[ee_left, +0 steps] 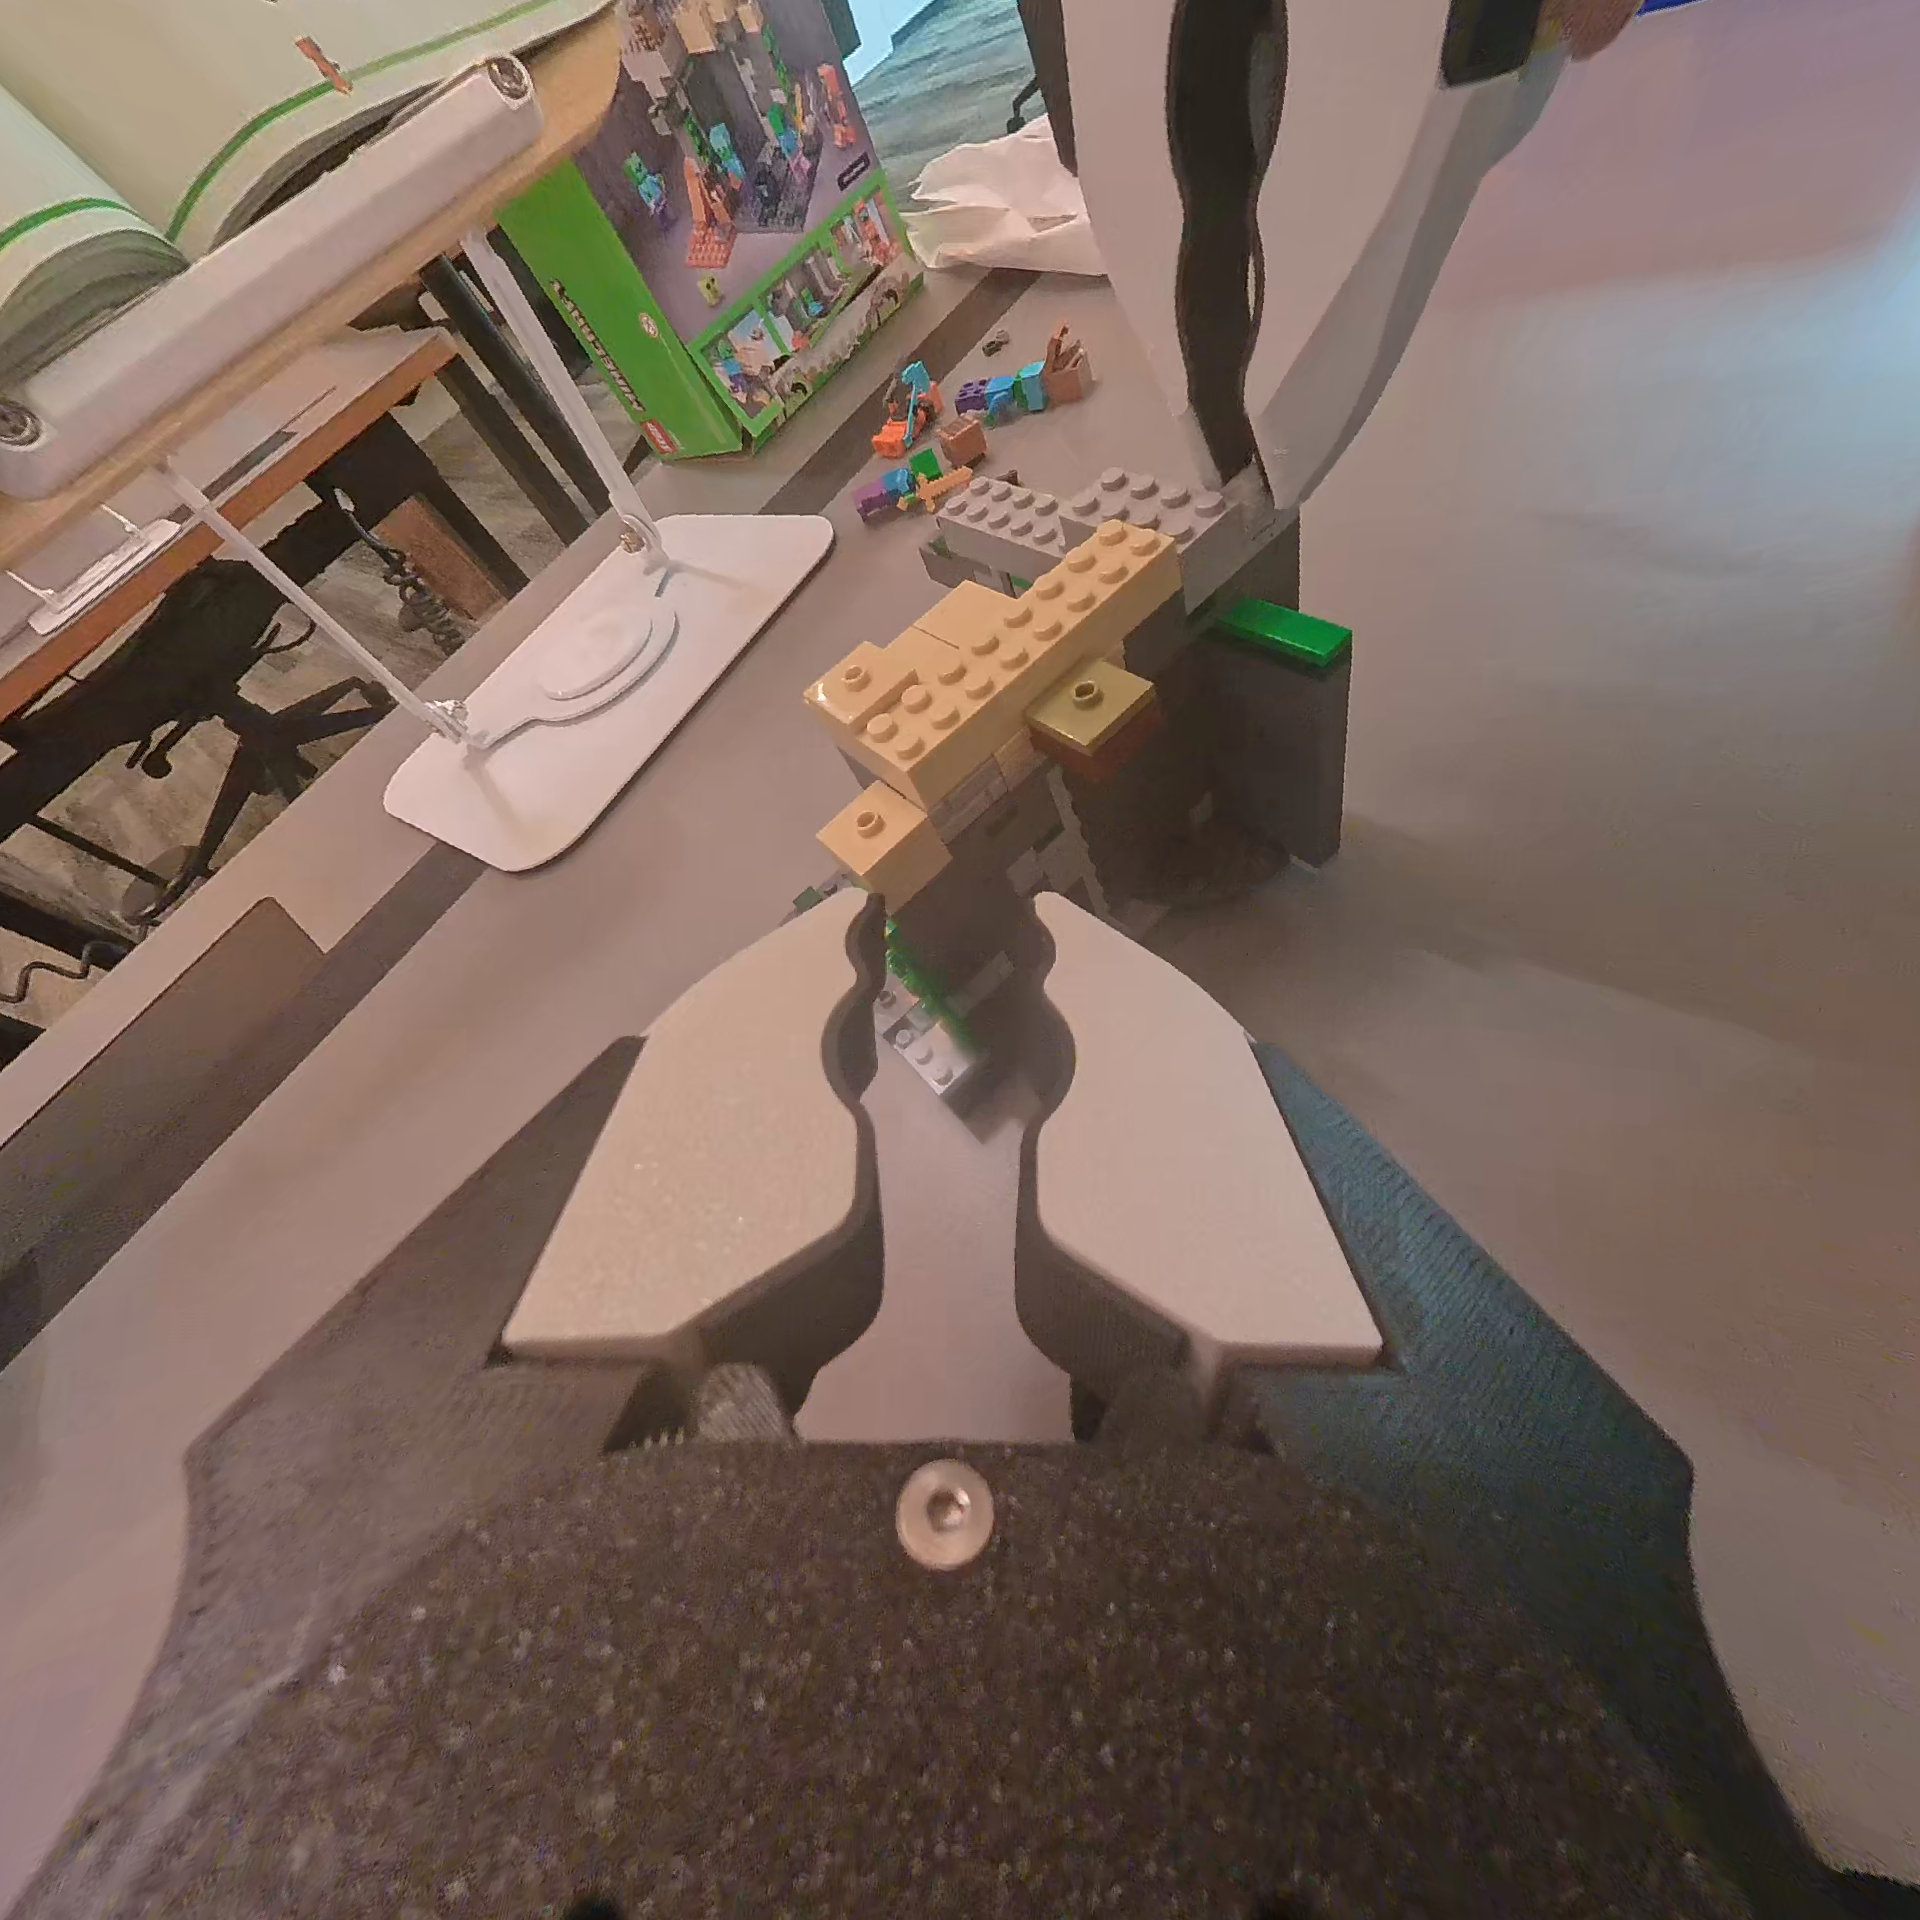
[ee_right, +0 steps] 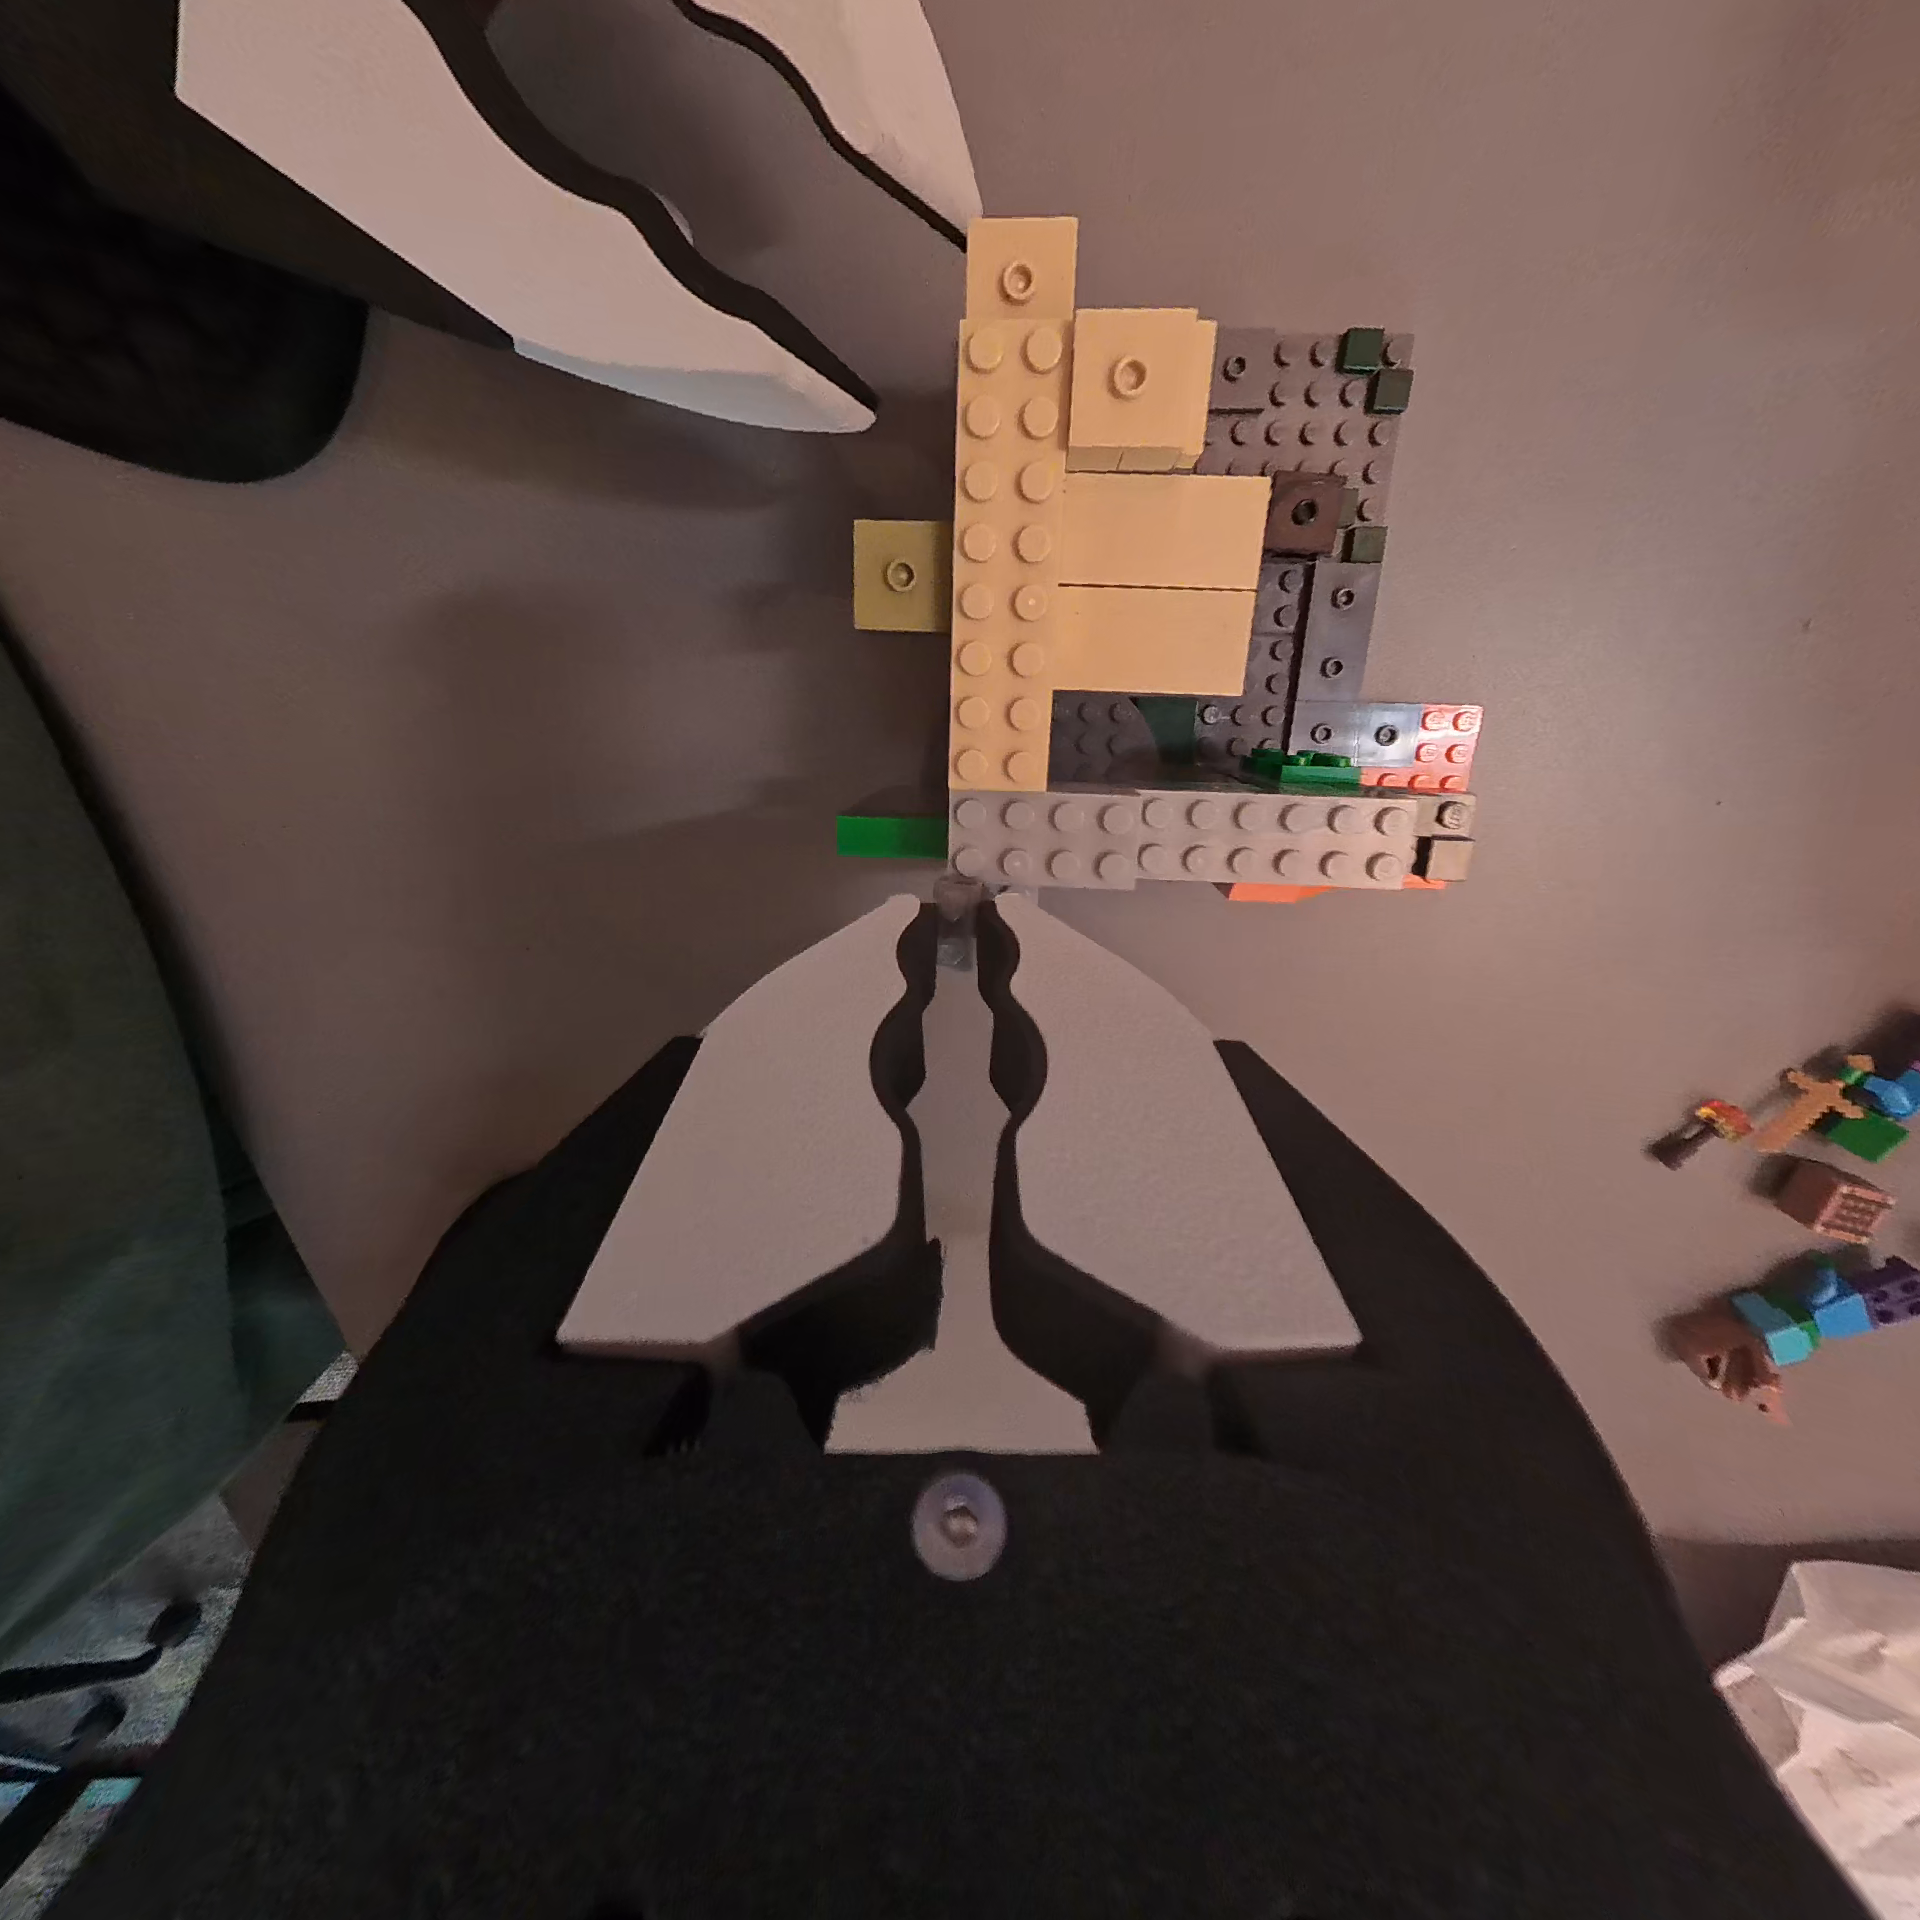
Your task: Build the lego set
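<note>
A brick model (ee_left: pixel 1039 644) with tan and grey studded top plates stands on the grey table (ee_left: pixel 520 1091). My left gripper (ee_left: pixel 956 914) is open at the model's tan end. The model's dark lower wall shows through the gap between the fingers, and I see no pad pressing on it. In the right wrist view the left gripper (ee_right: pixel 920 322) lies beside the model (ee_right: pixel 1008 520), one fingertip (ee_right: pixel 961 223) at a tan corner. My right gripper (ee_right: pixel 956 914) is shut on a small grey brick (ee_right: pixel 954 935) at the edge of the model's grey top plate (ee_right: pixel 1174 842). The right gripper also shows in the left wrist view (ee_left: pixel 1247 499).
A green toy box (ee_left: pixel 727 260) and a white lamp base (ee_left: pixel 613 675) stand on the table to the left. Several loose coloured pieces (ee_left: pixel 966 416) lie behind the model, also in the right wrist view (ee_right: pixel 1818 1195). White crumpled paper (ee_right: pixel 1839 1714) lies nearby. A second desk and chairs stand far left. The left gripper's tips are roughly 9 cm from the right gripper's.
</note>
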Available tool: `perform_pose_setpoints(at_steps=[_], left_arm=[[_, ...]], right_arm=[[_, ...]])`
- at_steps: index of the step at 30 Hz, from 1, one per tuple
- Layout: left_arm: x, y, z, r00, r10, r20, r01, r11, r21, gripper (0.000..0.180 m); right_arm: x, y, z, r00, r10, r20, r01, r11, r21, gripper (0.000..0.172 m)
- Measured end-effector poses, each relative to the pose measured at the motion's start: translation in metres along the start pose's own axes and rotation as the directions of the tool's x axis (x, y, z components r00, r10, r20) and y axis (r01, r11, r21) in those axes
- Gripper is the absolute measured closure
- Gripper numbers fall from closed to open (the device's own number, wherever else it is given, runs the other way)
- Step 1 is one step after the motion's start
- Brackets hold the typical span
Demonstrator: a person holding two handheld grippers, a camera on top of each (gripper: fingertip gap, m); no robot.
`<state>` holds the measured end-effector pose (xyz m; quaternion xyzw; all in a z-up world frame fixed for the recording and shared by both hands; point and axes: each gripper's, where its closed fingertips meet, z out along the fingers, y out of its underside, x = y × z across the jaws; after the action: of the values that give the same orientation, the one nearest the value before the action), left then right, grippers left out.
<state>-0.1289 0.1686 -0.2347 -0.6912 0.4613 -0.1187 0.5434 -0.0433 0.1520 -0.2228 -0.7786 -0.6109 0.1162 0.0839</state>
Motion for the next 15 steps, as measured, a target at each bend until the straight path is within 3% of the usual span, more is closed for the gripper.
perform_pose_setpoints(at_steps=[15], left_arm=[[0.0029, -0.0008, 0.0019, 1.0, 0.004, -0.017, -0.004, 1.0, 0.005, 0.16]], right_arm=[[0.0013, -0.0003, -0.0005, 0.984, 0.065, 0.167, -0.072, 0.997, 0.036, 0.164]])
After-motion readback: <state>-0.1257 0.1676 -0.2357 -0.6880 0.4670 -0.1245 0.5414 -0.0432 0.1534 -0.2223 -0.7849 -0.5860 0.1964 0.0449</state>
